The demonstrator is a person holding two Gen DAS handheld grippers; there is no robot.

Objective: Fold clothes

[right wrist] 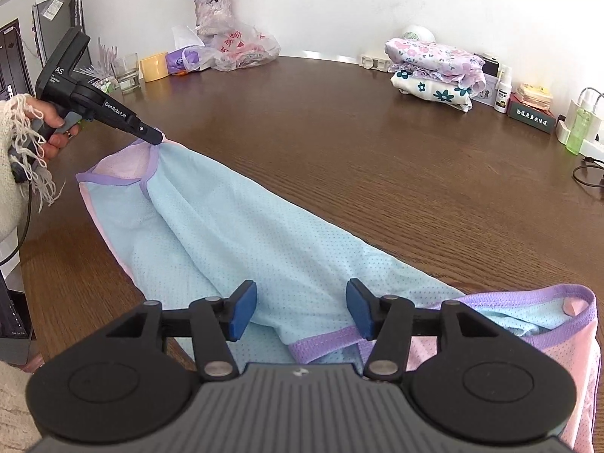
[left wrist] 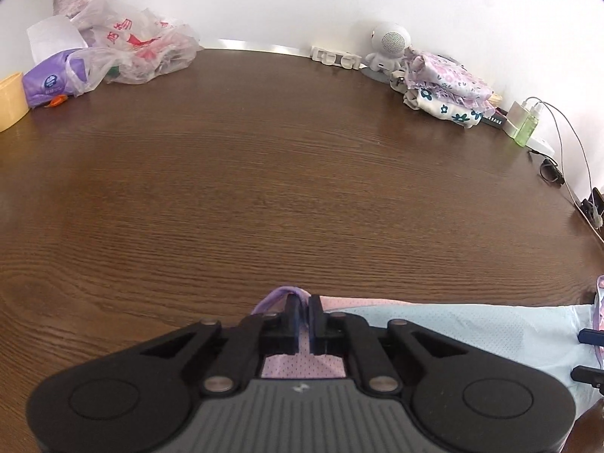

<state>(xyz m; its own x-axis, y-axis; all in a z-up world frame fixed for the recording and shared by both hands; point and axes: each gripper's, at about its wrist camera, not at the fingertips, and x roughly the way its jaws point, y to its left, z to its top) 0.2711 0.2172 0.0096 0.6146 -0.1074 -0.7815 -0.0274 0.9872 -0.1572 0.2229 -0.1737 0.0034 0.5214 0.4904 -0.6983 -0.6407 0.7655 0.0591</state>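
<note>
Left gripper [left wrist: 306,315] pinched shut on a purple-trimmed strap of the vest [right wrist: 234,234]; same grip seen from the right wrist view at far left, held in a hand [right wrist: 49,128] with a fringed cream sleeve [right wrist: 22,143] at the wrist. Right gripper [right wrist: 302,311] spread wide, blue pads [right wrist: 243,311] clear of the cloth, poised just over the near purple hem band; nothing between the jaws. Vest: light blue mesh on top, pink layer showing below at both ends, purple binding round the openings. Lies stretched in a long diagonal strip across the near side of the brown table [right wrist: 377,143], from the pinched strap at far left to the hem at near right. Cloth bunched into lengthwise ridges near the strap, flatter toward the hem. No crisp fold line or squared-off packet visible, so this piece judged not folded as it lies: drawn out, at most gathered lengthwise. Folded stack [right wrist: 438,75] of floral clothes at far right by the wall, two pieces, neat enough to count as finished items. Judgement: part of the batch done, current piece mid-handling, with one end held and the other end free. Remaining for this piece: squaring it up, folding it down, and placing it with the stack. Clutter along the far edge (plastic bag [right wrist: 241,51], glass [right wrist: 126,71], vase [right wrist: 213,11]) well apart from the work area.
</note>
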